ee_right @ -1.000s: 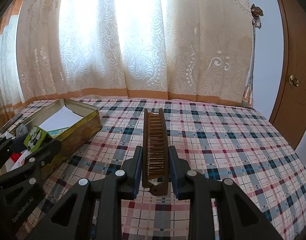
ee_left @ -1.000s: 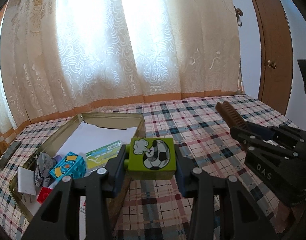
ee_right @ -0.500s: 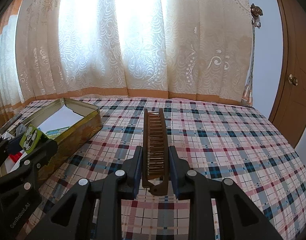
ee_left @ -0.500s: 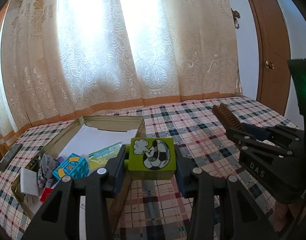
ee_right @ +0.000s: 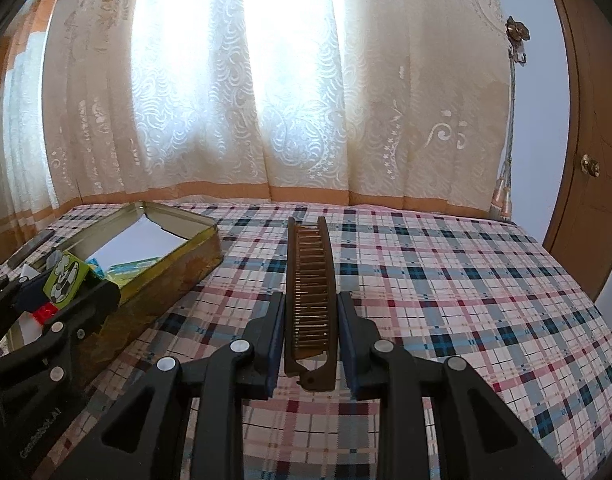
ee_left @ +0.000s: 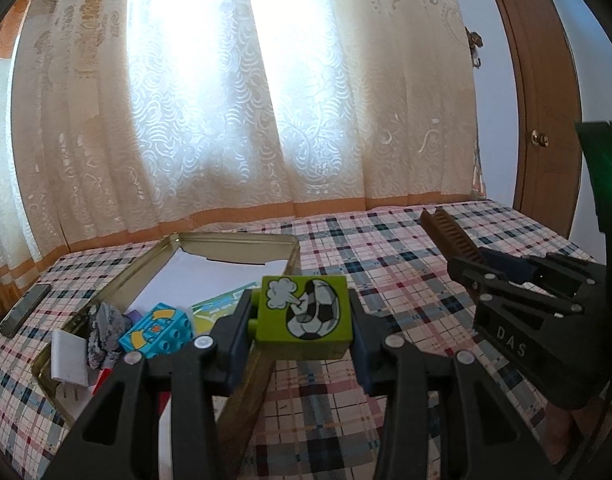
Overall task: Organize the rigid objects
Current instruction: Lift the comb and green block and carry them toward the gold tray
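My left gripper (ee_left: pixel 302 320) is shut on a green toy block (ee_left: pixel 304 316) printed with a football, held above the near right edge of an open gold tin box (ee_left: pixel 234 240). The tin holds a blue toy block (ee_left: pixel 158 330), a grey crumpled lump (ee_left: pixel 104 334), a white plug-like piece (ee_left: pixel 70 360), a green card (ee_left: pixel 222 304) and white paper. My right gripper (ee_right: pixel 310 332) is shut on a brown folding comb (ee_right: pixel 309 280) that points forward over the plaid cloth. It also shows in the left wrist view, as the right gripper (ee_left: pixel 502 276) with the comb (ee_left: pixel 450 236).
A plaid cloth (ee_right: pixel 446 280) covers the surface. A dark phone (ee_left: pixel 24 310) lies left of the tin. Lace curtains (ee_left: pixel 266 100) hang close behind, and a wooden door (ee_left: pixel 542 120) stands at the right. In the right wrist view the tin (ee_right: pixel 174 276) sits at the left.
Both grips hold unchanged. The left wrist view has tilted slightly, so the tin and the right gripper sit a little lower and nearer in it.
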Demonstrator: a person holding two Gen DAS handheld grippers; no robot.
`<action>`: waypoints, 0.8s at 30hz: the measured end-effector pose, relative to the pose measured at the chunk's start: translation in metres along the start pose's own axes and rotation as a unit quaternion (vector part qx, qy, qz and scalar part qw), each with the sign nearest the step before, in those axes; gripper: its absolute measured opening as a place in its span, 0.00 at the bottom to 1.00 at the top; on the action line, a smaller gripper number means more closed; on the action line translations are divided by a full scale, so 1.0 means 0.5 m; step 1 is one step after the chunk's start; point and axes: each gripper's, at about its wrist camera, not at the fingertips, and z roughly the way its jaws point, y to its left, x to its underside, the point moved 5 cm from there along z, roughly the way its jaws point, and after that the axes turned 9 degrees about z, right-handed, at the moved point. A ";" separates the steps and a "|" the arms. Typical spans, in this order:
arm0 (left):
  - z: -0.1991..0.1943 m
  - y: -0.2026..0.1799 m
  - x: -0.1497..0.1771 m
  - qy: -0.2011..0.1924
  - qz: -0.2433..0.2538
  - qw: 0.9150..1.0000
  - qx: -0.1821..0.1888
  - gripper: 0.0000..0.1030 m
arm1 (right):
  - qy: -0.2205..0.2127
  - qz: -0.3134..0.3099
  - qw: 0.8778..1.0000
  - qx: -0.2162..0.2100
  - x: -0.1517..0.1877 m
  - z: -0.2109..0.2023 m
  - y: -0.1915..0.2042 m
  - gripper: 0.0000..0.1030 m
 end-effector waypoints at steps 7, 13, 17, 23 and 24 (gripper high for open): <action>-0.016 0.017 0.006 -0.008 -0.008 1.000 -0.010 0.41 | -0.002 -0.008 1.000 -0.011 0.008 -0.006 0.024 0.27; -0.023 0.029 0.010 -0.010 -0.015 1.000 -0.013 0.41 | -0.003 -0.013 1.000 -0.021 0.012 -0.012 0.042 0.27; -0.026 0.034 0.012 -0.011 -0.019 1.000 -0.015 0.41 | -0.004 -0.014 1.000 -0.026 0.013 -0.016 0.048 0.27; -0.035 0.043 0.016 -0.014 -0.022 0.999 -0.021 0.41 | -0.010 -0.012 0.999 -0.031 0.014 -0.023 0.053 0.27; -0.036 0.045 0.017 -0.014 -0.023 0.999 -0.022 0.41 | -0.011 -0.011 0.999 -0.032 0.014 -0.024 0.054 0.27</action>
